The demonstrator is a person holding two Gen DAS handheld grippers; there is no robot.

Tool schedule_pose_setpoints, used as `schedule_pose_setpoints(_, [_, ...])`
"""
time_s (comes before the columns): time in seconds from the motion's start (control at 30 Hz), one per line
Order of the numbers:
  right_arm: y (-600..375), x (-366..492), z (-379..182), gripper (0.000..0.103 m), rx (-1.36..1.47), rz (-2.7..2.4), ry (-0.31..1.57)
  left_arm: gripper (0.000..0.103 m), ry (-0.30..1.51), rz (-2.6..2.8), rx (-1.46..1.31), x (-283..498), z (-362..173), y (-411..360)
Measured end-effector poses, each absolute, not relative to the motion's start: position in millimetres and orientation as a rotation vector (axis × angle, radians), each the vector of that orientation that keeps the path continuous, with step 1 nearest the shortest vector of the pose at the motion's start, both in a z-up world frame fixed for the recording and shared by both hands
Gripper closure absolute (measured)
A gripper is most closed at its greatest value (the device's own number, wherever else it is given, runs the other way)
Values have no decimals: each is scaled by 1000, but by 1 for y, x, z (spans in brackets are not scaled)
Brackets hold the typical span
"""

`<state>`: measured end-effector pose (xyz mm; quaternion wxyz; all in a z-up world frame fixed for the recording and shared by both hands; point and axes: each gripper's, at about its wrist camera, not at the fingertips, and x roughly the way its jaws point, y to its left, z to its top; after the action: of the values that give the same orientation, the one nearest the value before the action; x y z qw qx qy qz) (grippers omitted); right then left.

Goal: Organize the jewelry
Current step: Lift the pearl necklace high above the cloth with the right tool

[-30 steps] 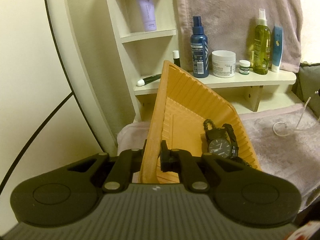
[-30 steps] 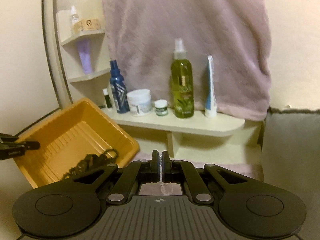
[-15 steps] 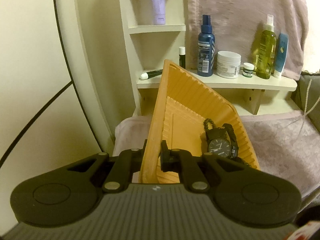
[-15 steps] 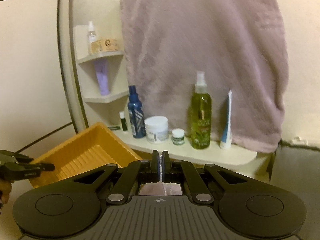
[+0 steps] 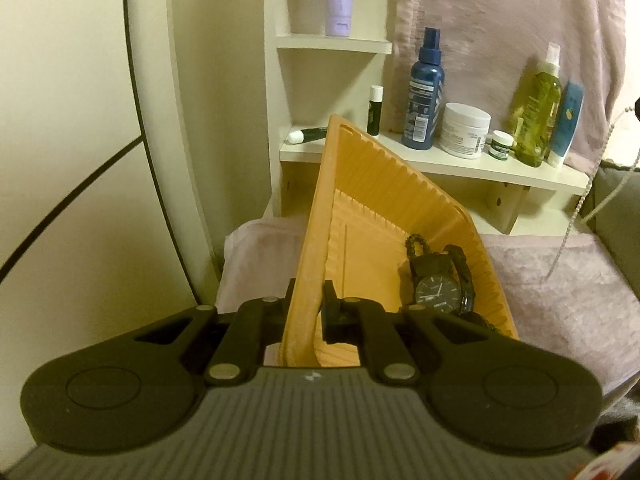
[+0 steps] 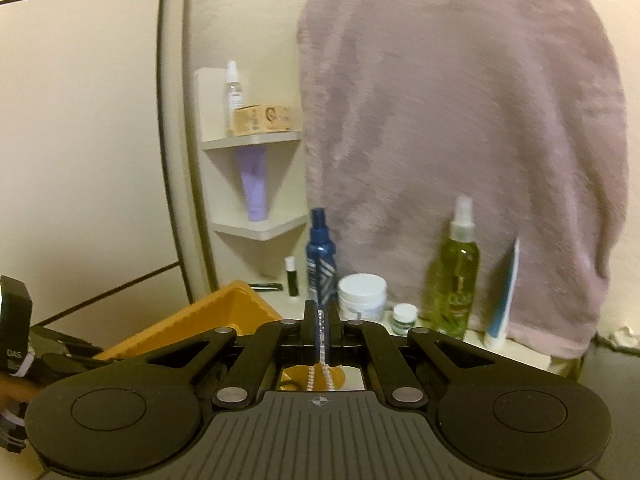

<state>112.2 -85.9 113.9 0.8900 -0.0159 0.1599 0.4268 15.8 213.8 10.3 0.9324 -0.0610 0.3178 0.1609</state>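
Nearest, the left gripper (image 5: pixel 308 300) pinched the orange tray (image 5: pixel 384 184) rim, wristwatch (image 5: pixel 436 294) inside. Right gripper (image 6: pixel 321 320) clamped a pearl strand (image 6: pixel 323 364), seemingly above the tray; lowering slowly should avoid snagging.

The left gripper (image 5: pixel 307 304) is clamping its two fingers (image 5: pixel 335 316) on the near rim of the orange tray (image 5: pixel 384 216), holding it tilted toward 1 o'clock. The right gripper (image 6: pixel 321 320) is pinching a pearl strand (image 6: pixel 322 344) between nearly closed fingers, the beads hanging toward 6 o'clock.
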Motion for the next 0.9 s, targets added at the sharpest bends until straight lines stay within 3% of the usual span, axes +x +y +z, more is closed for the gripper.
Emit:
schedule_pose_setpoints(0.37, [-56,104,123,101,-39,960,319,92,676,320,-228,10,-1,236])
schedule_pose_setpoints(0.83, [-8,87,145,101,-63,1073,273,78,736,324,-315,8,-21,253])
schedule_pose_setpoints(0.9, [0,84,145,101,-71,1087,269,71,747,327,-325,8,-23,255])
